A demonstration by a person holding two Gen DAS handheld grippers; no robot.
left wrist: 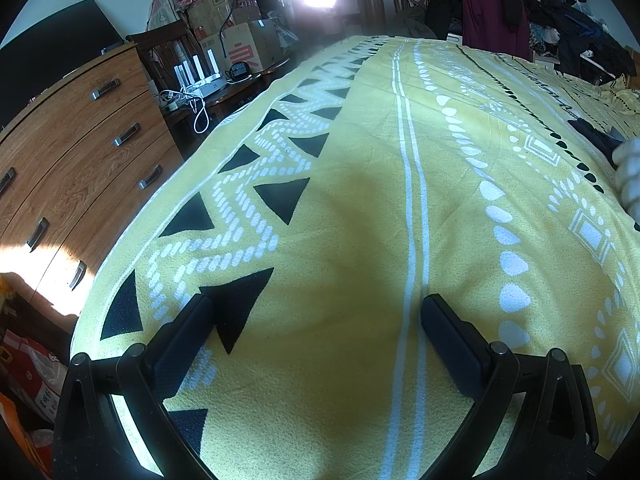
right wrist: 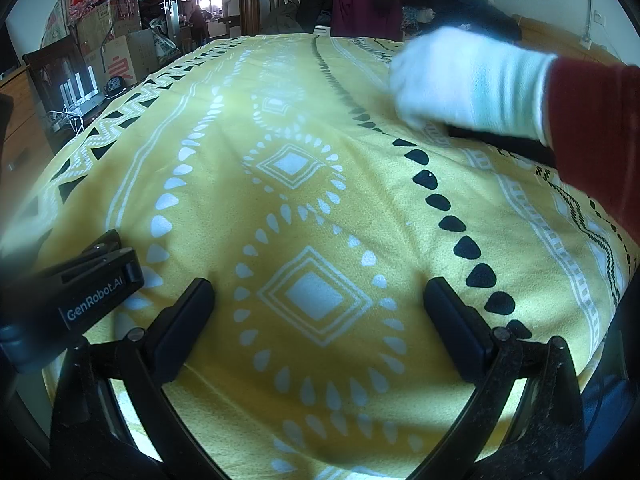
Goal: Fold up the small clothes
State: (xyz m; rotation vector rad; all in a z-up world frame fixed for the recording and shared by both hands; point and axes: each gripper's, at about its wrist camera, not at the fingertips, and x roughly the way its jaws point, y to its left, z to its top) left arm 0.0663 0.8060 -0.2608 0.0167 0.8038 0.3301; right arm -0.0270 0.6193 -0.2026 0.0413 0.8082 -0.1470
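My left gripper [left wrist: 316, 320] is open and holds nothing, hovering low over the yellow patterned blanket [left wrist: 352, 200] on the bed. My right gripper [right wrist: 320, 304] is open too, with only the blanket [right wrist: 224, 168] between its fingers. A dark small garment [right wrist: 504, 142] lies flat at the far right of the bed. A white-gloved hand [right wrist: 460, 76] with a red sleeve [right wrist: 596, 128] reaches over it, blurred. In the left wrist view the same dark garment [left wrist: 596, 136] shows at the right edge, beside the white glove [left wrist: 630, 172]. Both grippers are well short of the garment.
A wooden chest of drawers [left wrist: 80, 152] stands along the bed's left side, with a dark table of routers and cables [left wrist: 200, 88] and cardboard boxes [left wrist: 240, 40] beyond. Piled clothes [left wrist: 520, 12] fill the bed's far end. The left gripper's housing [right wrist: 80, 300] sits close on the left in the right wrist view.
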